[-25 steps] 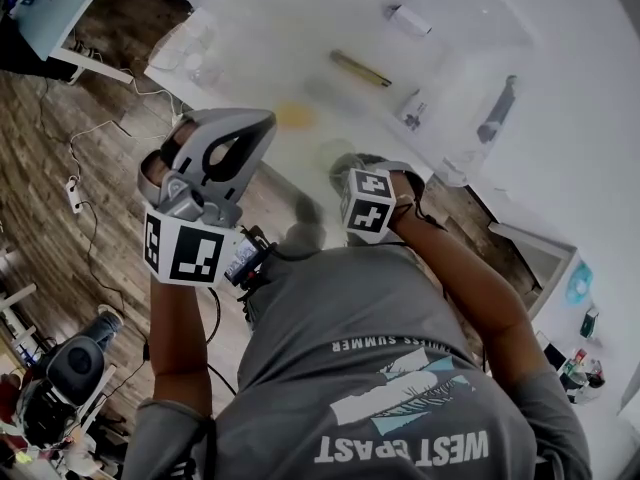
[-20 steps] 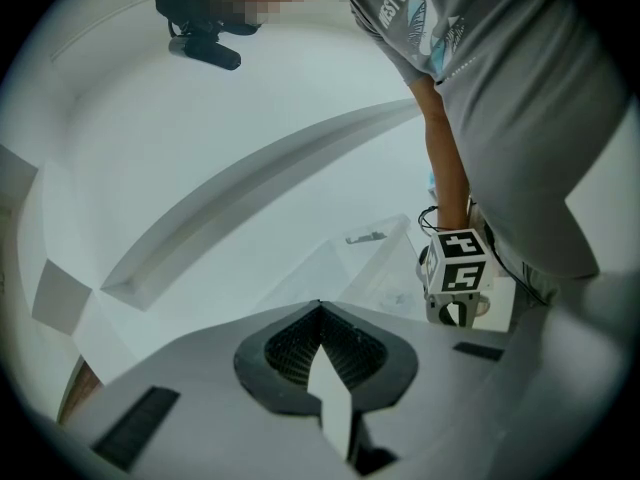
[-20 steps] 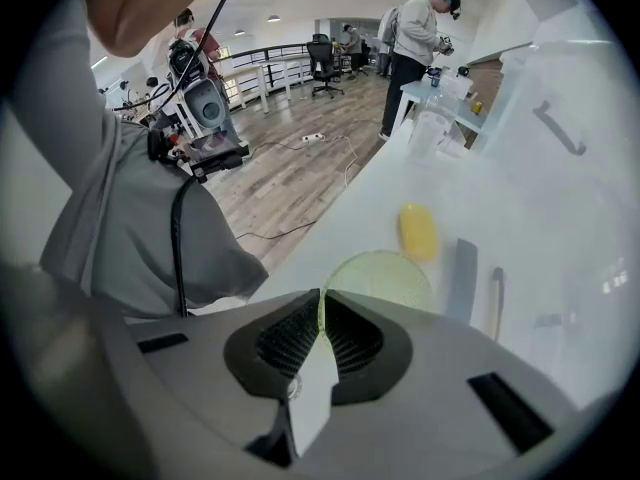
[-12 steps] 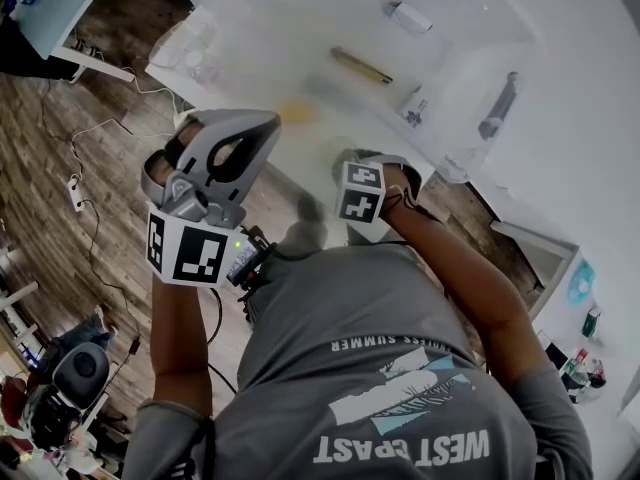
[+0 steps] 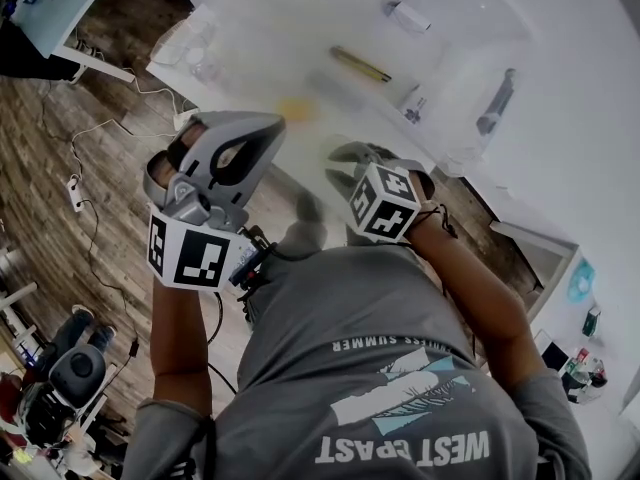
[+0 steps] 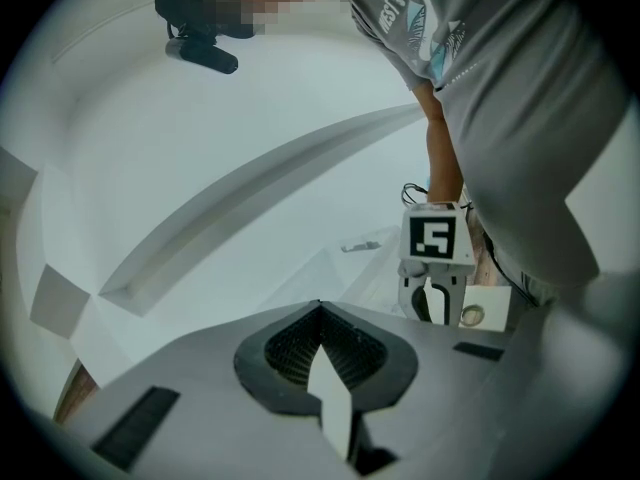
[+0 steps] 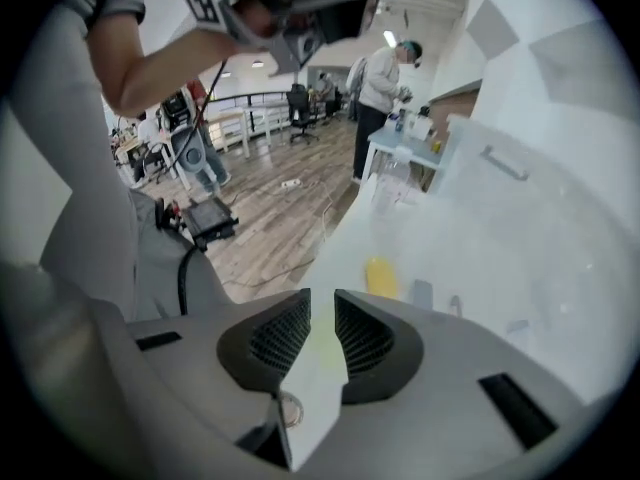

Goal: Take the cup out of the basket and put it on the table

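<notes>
At the counter's (image 5: 290,28) near edge, the right tongs (image 7: 322,308) are opening, nothing clearly between them; left tongs (image 6: 320,308) closed, empty. The cup is indiscernible; likely released there, unconfirmed.

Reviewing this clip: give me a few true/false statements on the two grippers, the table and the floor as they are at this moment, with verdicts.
1. The left gripper's jaws are together with nothing between them. True.
2. The right gripper is clamped on a cup. False: its jaws are opening and nothing is between them; only the white table shows through the gap.
3. A yellow object lies on the white table. True.
4. The floor is covered in carpet. False: it is wood planking, with cables lying on it.
</notes>
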Demonstrator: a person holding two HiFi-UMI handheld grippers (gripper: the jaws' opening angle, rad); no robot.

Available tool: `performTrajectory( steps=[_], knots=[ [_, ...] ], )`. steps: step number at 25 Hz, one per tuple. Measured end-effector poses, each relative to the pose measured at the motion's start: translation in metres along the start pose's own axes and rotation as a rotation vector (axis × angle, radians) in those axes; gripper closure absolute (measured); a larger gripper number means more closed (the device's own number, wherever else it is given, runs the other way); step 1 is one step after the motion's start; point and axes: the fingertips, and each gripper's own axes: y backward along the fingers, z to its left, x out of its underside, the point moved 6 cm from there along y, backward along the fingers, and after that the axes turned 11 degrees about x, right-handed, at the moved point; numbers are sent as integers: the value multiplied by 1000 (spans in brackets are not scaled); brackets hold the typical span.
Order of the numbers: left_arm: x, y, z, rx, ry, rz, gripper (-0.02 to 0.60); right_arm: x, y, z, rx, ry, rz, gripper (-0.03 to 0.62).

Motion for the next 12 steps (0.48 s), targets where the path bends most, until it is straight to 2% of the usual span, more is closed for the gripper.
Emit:
performTrajectory(
  steps=[2,3,4,6,8,12],
  knots=[
    [-7,1,-3,4,-5,-20,574,-23,34,-7,52,-33,-161,523],
    [-12,1,-4,8,-7,-35,574,-36,54,-10,84,-34,-262,551],
    [-16,2,-5,12,-9,-52,574,-48,76,-12,119,-23,-367,582],
    [-26,3,-7,21,-11,-89,574,-65,117,-15,198,12,-522,582],
    [-34,3,-8,32,-14,-111,574,-70,146,-15,277,23,-583,583],
    [-47,2,-13,56,-38,-132,574,-68,182,-13,398,1,-611,583]
  ],
)
